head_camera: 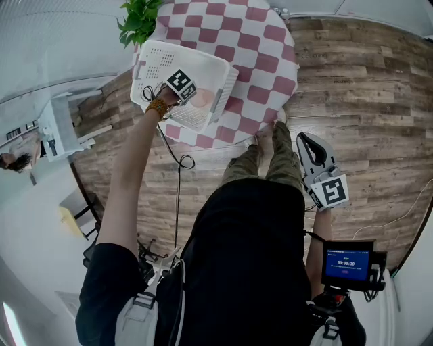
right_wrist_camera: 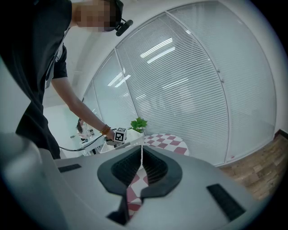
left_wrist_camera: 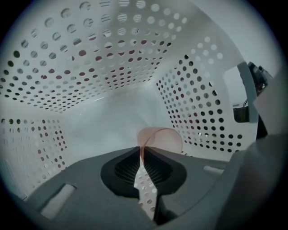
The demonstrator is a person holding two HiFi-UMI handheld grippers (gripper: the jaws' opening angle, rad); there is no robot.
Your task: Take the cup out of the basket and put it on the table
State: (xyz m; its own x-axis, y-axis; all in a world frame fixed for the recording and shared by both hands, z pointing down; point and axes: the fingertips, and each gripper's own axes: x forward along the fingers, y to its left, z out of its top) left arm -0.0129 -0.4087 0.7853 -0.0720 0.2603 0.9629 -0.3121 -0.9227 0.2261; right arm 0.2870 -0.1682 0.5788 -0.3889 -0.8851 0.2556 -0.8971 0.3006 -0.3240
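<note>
Cup (left_wrist_camera: 164,139) partly hidden behind hand-held gripper (left_wrist_camera: 140,152).

We see perforated walls closing every side of the basket (head_camera: 162,61), leaving only its top open. To the basket's right the checkered table (head_camera: 264,40) lies free; a plant (head_camera: 139,20) stands just beyond the basket.

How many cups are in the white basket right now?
1. The translucent pink cup sits inside the basket by a perforated side wall, its rim pinched in the left tongs. No others show.
</note>
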